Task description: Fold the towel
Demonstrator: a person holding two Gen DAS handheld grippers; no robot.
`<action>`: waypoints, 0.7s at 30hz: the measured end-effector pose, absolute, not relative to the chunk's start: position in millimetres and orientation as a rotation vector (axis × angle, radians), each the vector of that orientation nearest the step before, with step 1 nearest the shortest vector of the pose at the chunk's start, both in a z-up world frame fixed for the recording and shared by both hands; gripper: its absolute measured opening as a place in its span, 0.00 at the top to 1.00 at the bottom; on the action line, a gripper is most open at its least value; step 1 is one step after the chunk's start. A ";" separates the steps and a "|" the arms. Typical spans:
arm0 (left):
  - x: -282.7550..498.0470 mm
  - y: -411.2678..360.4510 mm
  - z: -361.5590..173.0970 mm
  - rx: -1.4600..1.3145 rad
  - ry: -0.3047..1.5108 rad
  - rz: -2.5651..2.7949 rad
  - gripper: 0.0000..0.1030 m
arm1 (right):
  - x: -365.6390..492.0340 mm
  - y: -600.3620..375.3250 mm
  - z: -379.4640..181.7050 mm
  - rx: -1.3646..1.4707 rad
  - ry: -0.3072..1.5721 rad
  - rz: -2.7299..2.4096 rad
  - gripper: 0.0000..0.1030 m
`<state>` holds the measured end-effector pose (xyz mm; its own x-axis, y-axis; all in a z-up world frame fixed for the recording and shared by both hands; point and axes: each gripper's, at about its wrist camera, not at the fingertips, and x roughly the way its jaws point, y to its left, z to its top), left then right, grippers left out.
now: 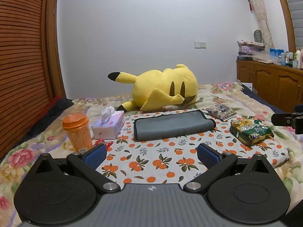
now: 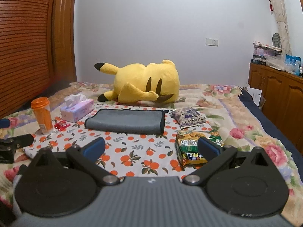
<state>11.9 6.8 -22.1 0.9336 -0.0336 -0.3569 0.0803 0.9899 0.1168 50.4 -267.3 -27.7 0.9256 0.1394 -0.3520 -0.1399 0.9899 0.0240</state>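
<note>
A grey towel with a dark edge [image 1: 172,125] lies folded flat on the orange-print cloth [image 1: 161,162] on the bed, and it also shows in the right wrist view [image 2: 126,122]. My left gripper [image 1: 151,154] is open and empty, a short way in front of the towel. My right gripper [image 2: 151,150] is open and empty, in front of the towel's right end, with its right finger over a green snack bag [image 2: 191,151]. Part of the right gripper [image 1: 287,121] shows at the right edge of the left wrist view.
An orange cup [image 1: 77,132], a tissue box [image 1: 108,125] and a red wrapper [image 2: 61,125] sit left of the towel. A purple packet [image 2: 189,118] and the green snack bag [image 1: 250,130] sit to its right. A yellow plush toy [image 1: 162,89] lies behind. Wooden cabinets [image 2: 280,92] stand on the right.
</note>
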 end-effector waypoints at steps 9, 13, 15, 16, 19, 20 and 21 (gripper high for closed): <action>11.1 8.4 -20.7 0.122 0.345 -0.058 0.00 | 45.3 -268.6 -25.4 0.001 0.321 0.136 0.00; 10.0 10.6 -19.1 0.112 0.333 -0.052 0.00 | 43.5 -270.8 -24.3 0.009 0.304 0.126 0.00; 9.1 10.9 -18.2 0.108 0.329 -0.049 0.00 | 42.6 -272.3 -24.0 0.016 0.296 0.120 0.00; 9.1 10.8 -18.2 0.107 0.328 -0.047 0.00 | 42.6 -272.9 -24.0 0.018 0.294 0.118 0.00; 9.0 11.7 -18.3 0.103 0.328 -0.046 0.00 | 43.7 -273.1 -24.0 0.020 0.292 0.112 0.00; 8.9 11.8 -18.2 0.104 0.328 -0.046 0.00 | 44.0 -273.0 -24.2 0.020 0.292 0.112 0.00; 9.0 11.8 -18.2 0.104 0.328 -0.047 0.00 | 43.8 -273.1 -24.1 0.019 0.293 0.113 0.00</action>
